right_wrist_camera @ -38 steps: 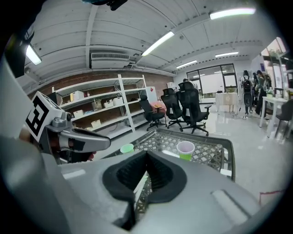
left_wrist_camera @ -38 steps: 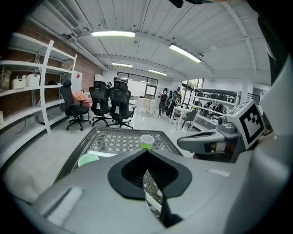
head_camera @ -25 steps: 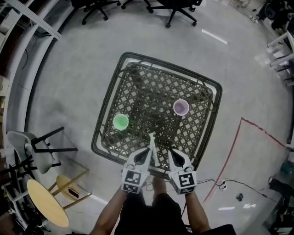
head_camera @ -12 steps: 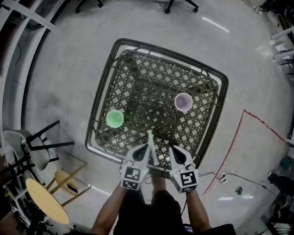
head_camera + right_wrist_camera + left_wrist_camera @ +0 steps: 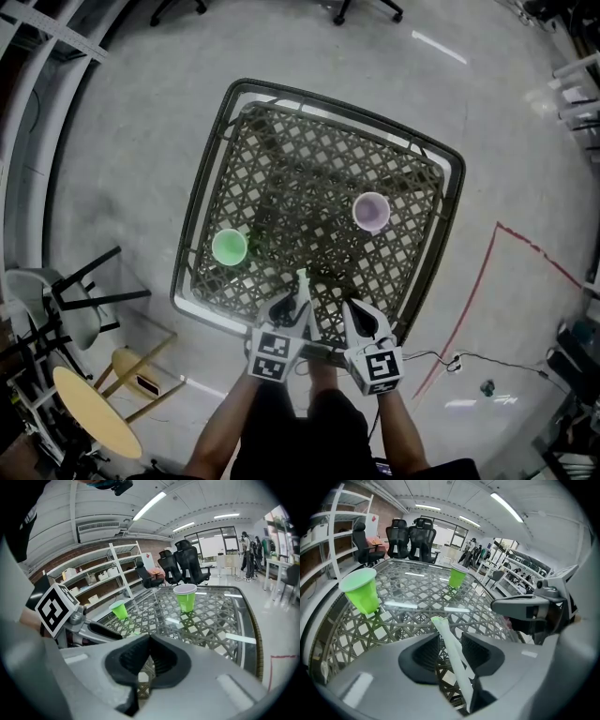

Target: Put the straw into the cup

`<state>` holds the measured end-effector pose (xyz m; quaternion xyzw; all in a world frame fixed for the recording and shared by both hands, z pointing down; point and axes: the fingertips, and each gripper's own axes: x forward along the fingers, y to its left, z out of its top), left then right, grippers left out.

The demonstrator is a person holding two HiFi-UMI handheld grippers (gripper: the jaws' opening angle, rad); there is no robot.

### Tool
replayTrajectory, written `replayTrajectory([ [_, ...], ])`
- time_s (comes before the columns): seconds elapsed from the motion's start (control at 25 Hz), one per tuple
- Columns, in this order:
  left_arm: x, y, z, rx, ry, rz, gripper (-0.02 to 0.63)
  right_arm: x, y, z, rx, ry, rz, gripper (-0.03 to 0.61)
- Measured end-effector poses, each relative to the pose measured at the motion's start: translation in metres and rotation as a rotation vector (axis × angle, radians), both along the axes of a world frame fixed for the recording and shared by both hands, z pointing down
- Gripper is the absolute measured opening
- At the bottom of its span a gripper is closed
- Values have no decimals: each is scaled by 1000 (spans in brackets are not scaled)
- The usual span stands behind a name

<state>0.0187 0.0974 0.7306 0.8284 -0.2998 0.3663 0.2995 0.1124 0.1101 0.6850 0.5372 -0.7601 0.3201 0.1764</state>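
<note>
A pale, paper-wrapped straw (image 5: 453, 651) lies slanted between the jaws of my left gripper (image 5: 450, 641). The jaws are opening and the pads stand off the straw on both sides. From the head view the straw (image 5: 302, 283) pokes out over the near edge of the lattice table (image 5: 221, 127), ahead of the left gripper (image 5: 298, 307). A green cup (image 5: 229, 247) stands at the near left of the table, and a second cup (image 5: 371, 211) with a pinkish inside stands at the middle right. My right gripper (image 5: 354, 317) is shut and empty beside the left one, its jaws (image 5: 149, 644) pressed together.
The table top is an open dark weave inside a raised rim. A folding chair (image 5: 56, 300) and a round yellow stool (image 5: 94, 412) stand on the floor at the left. A red tape line (image 5: 469, 309) and a cable run at the right. Office chairs stand beyond the far edge.
The left jaws were closed on the straw and have now spread apart. Both grippers have sunk toward the near table edge, the left one more.
</note>
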Motion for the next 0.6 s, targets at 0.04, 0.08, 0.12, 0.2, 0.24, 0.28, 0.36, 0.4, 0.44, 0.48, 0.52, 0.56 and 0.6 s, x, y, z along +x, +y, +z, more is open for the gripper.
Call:
replayTrajectory([
  [0.04,1,1,2,-9,-7,6,160,1,0,1,-2,-1,2,3],
  [0.08,1,1,4,-18,-13,13,160,2,0,1,-3,-1,4,3],
  [0.12,2,2,6,-26,-18,17,160,3,0,2,-5,0,6,3],
  [0.2,3,3,11,-37,-25,19,158,5,1,4,-9,2,11,3],
  [0.24,3,4,13,-42,-28,19,154,5,2,5,-11,2,13,3],
  [0.28,3,4,15,-46,-32,19,146,6,2,7,-13,2,15,3],
  [0.36,3,4,17,-50,-40,19,119,7,4,9,-17,1,19,3],
  [0.4,3,4,18,-52,-43,20,111,7,4,9,-19,0,21,3],
  [0.44,4,4,18,-54,-44,21,102,7,5,10,-20,-1,22,3],
  [0.48,4,4,19,-56,-45,22,96,8,5,11,-22,-2,24,3],
  [0.52,5,3,19,-58,-45,24,89,8,5,12,-23,-3,26,3],
  [0.56,6,3,19,-59,-44,24,84,9,5,12,-24,-4,28,3],
  [0.6,7,3,18,-59,-44,22,77,9,4,12,-24,-5,30,3],
])
